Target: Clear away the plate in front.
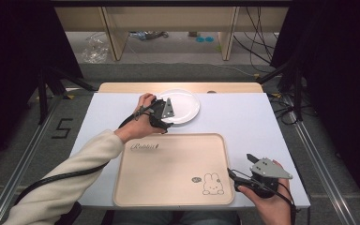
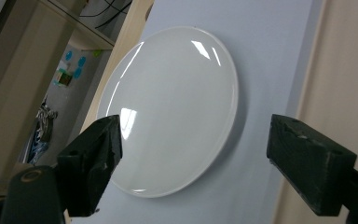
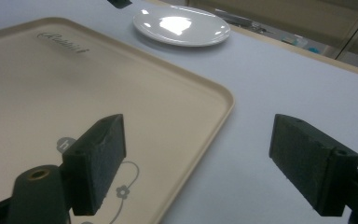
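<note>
The plate sits near the table's far edge, about midway along it, just beyond the tray. The left gripper hovers at the plate's near-left rim, jaws wide apart with one over the plate and one over bare table, gripping nothing. The right gripper rests by the table's near right corner, beside the tray, jaws wide apart and empty.
</note>
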{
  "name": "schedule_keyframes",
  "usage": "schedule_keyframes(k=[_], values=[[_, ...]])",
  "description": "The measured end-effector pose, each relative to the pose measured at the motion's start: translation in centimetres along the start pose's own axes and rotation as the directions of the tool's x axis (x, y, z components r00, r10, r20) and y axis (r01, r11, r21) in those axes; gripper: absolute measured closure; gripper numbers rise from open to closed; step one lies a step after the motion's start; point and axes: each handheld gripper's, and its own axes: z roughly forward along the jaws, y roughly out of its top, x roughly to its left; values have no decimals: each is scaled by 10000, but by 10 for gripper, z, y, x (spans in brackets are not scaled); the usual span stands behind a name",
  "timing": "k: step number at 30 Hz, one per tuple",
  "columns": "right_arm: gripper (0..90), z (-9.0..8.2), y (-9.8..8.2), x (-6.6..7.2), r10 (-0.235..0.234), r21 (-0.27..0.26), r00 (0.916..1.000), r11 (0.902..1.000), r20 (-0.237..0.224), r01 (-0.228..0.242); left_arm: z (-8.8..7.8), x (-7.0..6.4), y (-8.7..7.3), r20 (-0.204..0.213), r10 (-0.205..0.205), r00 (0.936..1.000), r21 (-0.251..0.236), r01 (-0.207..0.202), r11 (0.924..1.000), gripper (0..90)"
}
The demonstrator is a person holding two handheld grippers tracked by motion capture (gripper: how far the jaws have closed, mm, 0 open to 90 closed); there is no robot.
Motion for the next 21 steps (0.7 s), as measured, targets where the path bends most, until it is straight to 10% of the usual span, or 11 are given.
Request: schedule_keyframes(k=[8,21], values=[[196,0,0,1,106,128,9999,9999,-69,-105,25,-5,7,-162,983,9950,860,-966,9916,185],[196,0,-1,1,152,185,9999,9997,-79,-150,55,-7,6,128,1021,9947,1636,-1028,9812,192]])
